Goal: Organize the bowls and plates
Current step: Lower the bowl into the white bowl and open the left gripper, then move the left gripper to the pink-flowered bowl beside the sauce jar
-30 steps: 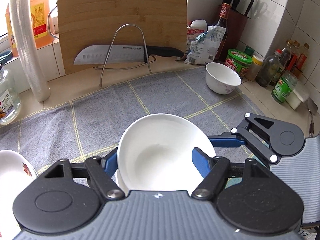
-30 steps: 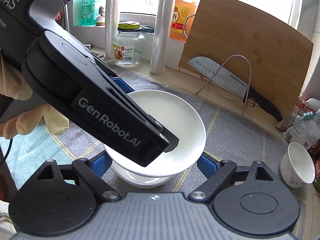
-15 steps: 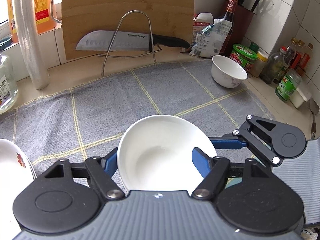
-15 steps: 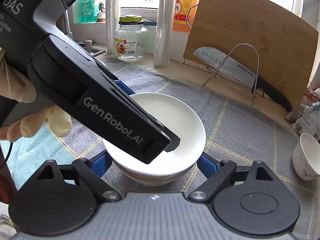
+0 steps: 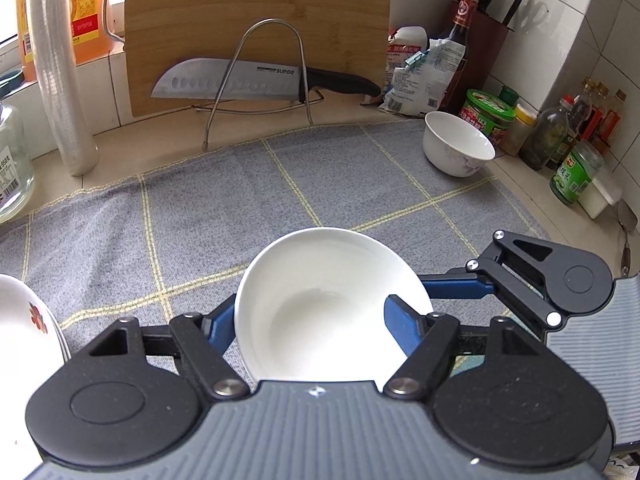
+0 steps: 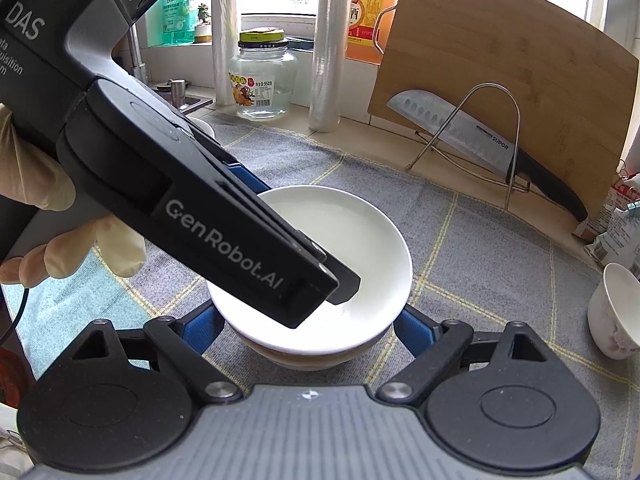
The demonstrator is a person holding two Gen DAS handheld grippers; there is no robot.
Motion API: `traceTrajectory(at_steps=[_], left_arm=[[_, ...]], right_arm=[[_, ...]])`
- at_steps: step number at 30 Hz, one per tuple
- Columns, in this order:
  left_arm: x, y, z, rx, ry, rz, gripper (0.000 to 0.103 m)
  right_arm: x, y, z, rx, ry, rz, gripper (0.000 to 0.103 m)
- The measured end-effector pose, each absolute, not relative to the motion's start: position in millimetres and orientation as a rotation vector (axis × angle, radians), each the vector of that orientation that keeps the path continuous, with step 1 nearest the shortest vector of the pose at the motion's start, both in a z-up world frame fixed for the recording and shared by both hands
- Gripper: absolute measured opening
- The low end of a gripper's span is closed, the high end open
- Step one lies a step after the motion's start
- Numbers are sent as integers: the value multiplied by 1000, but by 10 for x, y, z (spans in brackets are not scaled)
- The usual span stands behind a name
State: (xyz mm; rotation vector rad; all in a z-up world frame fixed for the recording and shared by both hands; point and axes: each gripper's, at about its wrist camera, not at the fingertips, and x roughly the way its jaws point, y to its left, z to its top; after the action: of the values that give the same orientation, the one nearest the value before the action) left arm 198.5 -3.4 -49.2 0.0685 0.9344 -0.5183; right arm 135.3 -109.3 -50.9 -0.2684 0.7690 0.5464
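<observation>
A plain white bowl (image 5: 328, 304) sits nested on another bowl (image 6: 304, 354) on the grey checked cloth (image 5: 208, 216). My left gripper (image 5: 308, 320) is open, its blue fingers either side of the top bowl; in the right wrist view one finger tip reaches over the bowl (image 6: 344, 248). My right gripper (image 6: 308, 324) is open, its blue fingers (image 6: 416, 330) flanking the stack's base; it shows in the left wrist view at right (image 5: 520, 276). A small white bowl (image 5: 458, 146) stands at the far right. A flowered plate (image 5: 24, 320) lies at the left edge.
A cutting board (image 5: 256, 28), a knife (image 5: 260, 82) and a wire rack (image 5: 260, 84) stand at the back. Jars and bottles (image 5: 568, 148) line the right wall. A glass jar (image 6: 262, 76) and rolls of film (image 6: 328, 44) stand at the window side.
The top bowl has come down onto the lower bowl and now sits nested in it. Both grippers have moved slightly with it.
</observation>
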Motion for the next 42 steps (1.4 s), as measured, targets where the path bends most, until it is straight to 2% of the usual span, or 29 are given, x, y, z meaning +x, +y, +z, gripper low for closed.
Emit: traceTrajectory(at_steps=[4,8,9,10,22,24,31,42], left_arm=[[1985,-29,-499,68,934,-518,75],[1987,-11,-496,60,919,-528,83],[1982,-5,-483,55,910,-535,84],[1976,-1,-467,52,901,-538,85],[1772,108,-155,32,715,-488,93],[1699,105,-85,46,657,-468,99],[1564,-42,31,58,571,-471,101],[1500,-700,-88,124,588,-599,101]], right_arm=[[1351,-1093,-508,-270,769,547,94],[1356,-1103,-514,-262,772,548,95],[1351,-1112,-510,-260,764,547,101],[1335,-1125,-491,-259,745,545,103],[1275,-1200,-381,-264,702,550,103],[1259,-1242,-357,-261,694,536,103],[1219,-1555,-301,-220,694,436,103],[1298,-2441,-388,-161,749,197,103]])
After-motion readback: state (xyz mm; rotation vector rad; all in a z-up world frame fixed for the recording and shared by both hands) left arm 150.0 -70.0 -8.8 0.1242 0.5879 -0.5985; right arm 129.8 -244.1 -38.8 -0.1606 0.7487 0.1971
